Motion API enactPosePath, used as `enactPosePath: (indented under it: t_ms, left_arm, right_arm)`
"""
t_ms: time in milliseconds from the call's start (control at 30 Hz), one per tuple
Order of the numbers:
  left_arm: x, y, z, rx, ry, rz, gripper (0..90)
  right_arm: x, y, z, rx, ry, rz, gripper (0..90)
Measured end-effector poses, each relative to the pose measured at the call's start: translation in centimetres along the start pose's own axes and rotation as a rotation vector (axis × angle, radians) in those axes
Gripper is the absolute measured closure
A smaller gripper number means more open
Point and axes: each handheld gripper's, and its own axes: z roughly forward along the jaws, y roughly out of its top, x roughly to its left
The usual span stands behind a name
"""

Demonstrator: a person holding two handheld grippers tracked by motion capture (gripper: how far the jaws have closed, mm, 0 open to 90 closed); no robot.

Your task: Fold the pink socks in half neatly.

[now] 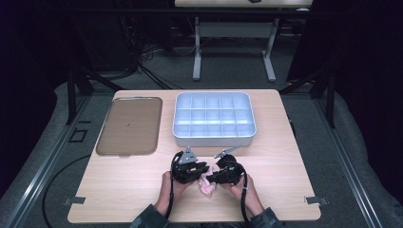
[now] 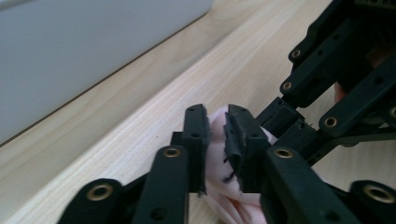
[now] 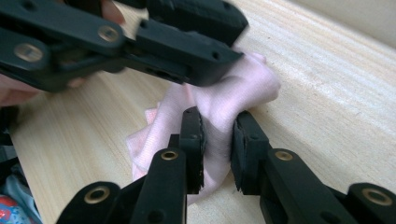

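A crumpled pink cloth (image 1: 207, 186) lies on the wooden table (image 1: 119, 190) near its front edge, between my two hands. My left gripper (image 1: 202, 174) reaches in from the left and my right gripper (image 1: 210, 179) from the right, jaws meeting over the cloth. In the left gripper view the left gripper (image 2: 217, 116) is shut on the pink cloth (image 2: 215, 156), which fills the narrow gap between the pads. In the right gripper view the right gripper (image 3: 218, 122) is shut on another fold of the cloth (image 3: 236, 88), just below the other gripper's black jaws.
A grey tray (image 1: 214, 138) divided into several compartments stands just beyond the grippers; its wall (image 2: 70, 56) looms close in the left gripper view. A flat brown tray (image 1: 129, 126) lies at the back left. Bare tabletop stretches to either side of the hands.
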Motion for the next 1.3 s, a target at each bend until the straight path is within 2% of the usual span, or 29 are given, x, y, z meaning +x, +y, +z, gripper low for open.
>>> enactPosePath:
  t_ms: [67,133,233,300,367,500,700,833,967,1000,1033,1133,1300]
  left_arm:
    - [0.4,0.0,-0.6,0.002,0.017,-0.024,63.0]
    - [0.7,-0.1,-1.1,0.013,0.054,-0.054,52.0]
    - [1.4,-0.6,-2.0,0.023,0.069,-0.088,37.6]
    - [1.6,-1.0,-2.5,0.03,0.083,-0.093,29.8]
    - [1.8,-1.5,-3.0,0.035,0.101,-0.091,23.6]
    - [1.9,-2.6,-3.9,0.049,0.13,-0.089,16.1]
    - [2.0,-4.3,-4.8,0.098,0.167,-0.09,11.6]
    - [2.1,-5.4,-4.8,0.112,0.188,-0.108,11.5]
    - [2.0,-5.6,-4.6,0.118,0.2,-0.094,11.2]
    - [2.0,-5.6,-4.6,0.121,0.202,-0.096,11.3]
    - [2.0,-5.6,-4.6,0.121,0.205,-0.09,11.3]
    - [2.0,-5.6,-4.5,0.121,0.212,-0.078,11.4]
    - [2.0,-5.6,-4.4,0.108,0.217,-0.096,11.9]
  right_arm:
    - [0.1,0.0,0.0,-0.004,-0.009,-0.009,76.7]
    - [0.1,0.0,0.0,-0.012,-0.011,-0.018,76.7]
    - [0.1,-0.3,0.0,-0.03,-0.005,-0.019,76.7]
    - [0.1,-0.5,0.1,-0.05,0.003,-0.003,76.6]
    - [0.0,-0.5,0.0,-0.04,0.001,-0.012,76.6]
    - [0.1,-0.5,0.0,-0.043,0.001,-0.012,76.5]
    - [0.1,-0.8,0.0,-0.058,-0.004,-0.004,76.5]
    - [0.2,-0.9,0.0,-0.076,-0.008,-0.017,76.3]
    - [0.7,-1.1,-0.1,-0.081,-0.037,-0.042,76.4]
    - [0.7,-1.0,-0.5,-0.022,-0.054,-0.059,76.4]
    - [0.7,-0.9,-0.6,-0.016,-0.056,-0.064,76.4]
    - [0.8,-1.1,-0.6,-0.035,-0.053,-0.068,76.4]
    - [0.9,-1.4,-0.6,-0.06,-0.05,-0.072,76.5]
